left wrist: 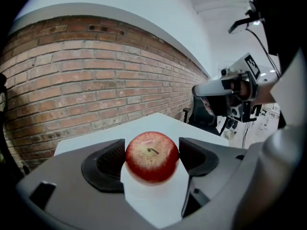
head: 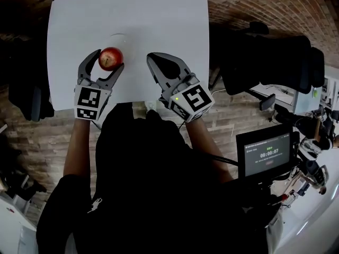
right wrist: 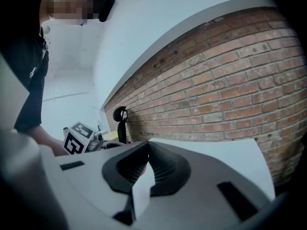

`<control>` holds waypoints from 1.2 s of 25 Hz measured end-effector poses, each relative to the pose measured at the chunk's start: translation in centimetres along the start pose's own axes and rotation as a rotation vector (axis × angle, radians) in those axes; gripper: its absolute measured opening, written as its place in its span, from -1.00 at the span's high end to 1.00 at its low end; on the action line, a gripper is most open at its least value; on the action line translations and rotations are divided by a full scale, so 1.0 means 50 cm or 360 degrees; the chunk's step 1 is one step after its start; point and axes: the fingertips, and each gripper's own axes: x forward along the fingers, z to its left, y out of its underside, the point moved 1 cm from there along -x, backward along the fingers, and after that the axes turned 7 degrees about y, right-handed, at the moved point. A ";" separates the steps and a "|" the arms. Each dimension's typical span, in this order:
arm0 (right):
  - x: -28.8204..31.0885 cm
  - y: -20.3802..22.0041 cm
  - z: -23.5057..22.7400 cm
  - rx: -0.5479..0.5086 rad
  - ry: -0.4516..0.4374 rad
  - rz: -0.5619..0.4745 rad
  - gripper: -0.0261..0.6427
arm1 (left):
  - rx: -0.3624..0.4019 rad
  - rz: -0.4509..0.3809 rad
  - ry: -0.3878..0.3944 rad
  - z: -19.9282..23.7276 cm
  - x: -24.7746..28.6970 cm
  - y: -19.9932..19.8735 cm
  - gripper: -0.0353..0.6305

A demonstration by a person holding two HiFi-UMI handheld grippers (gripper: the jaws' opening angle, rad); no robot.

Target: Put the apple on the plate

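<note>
A red apple (head: 110, 57) with a yellowish top (left wrist: 152, 155) sits between the jaws of my left gripper (head: 109, 60), over the white table (head: 159, 20). In the left gripper view both dark pads (left wrist: 108, 163) press on the apple's sides, so the gripper is shut on it. The faint rim of a white plate (head: 118, 35) shows just beyond the apple, hard to tell from the tabletop. My right gripper (head: 154, 58) hovers to the right of the apple with nothing in it. Its jaws (right wrist: 147, 150) meet at the tips.
A brick wall (left wrist: 96, 71) runs behind the table's far edge. A dark office chair (head: 265, 57) stands at the right. A small screen with a timer (head: 266, 155) sits at the lower right. The person's dark torso fills the near side.
</note>
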 end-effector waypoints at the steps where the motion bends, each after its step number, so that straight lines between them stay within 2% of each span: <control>1: 0.003 0.006 -0.004 0.0002 0.0008 0.0012 0.91 | 0.0006 0.0012 0.0005 0.005 0.006 0.005 -0.18; 8: 0.009 0.040 -0.008 0.0013 0.0059 0.0098 0.91 | 0.0037 0.0100 0.0044 0.025 0.037 0.050 -0.17; 18: 0.004 0.048 -0.011 0.0045 0.0103 0.0136 0.91 | 0.0065 0.0135 0.0119 0.016 0.058 0.052 -0.17; 23: 0.031 0.075 -0.028 0.0082 0.0111 0.0137 0.91 | 0.0082 0.0182 0.0163 0.024 0.097 0.094 -0.18; 30: 0.038 0.101 -0.038 0.0102 0.0147 0.0192 0.91 | 0.0031 0.0181 0.0162 0.045 0.119 0.103 -0.18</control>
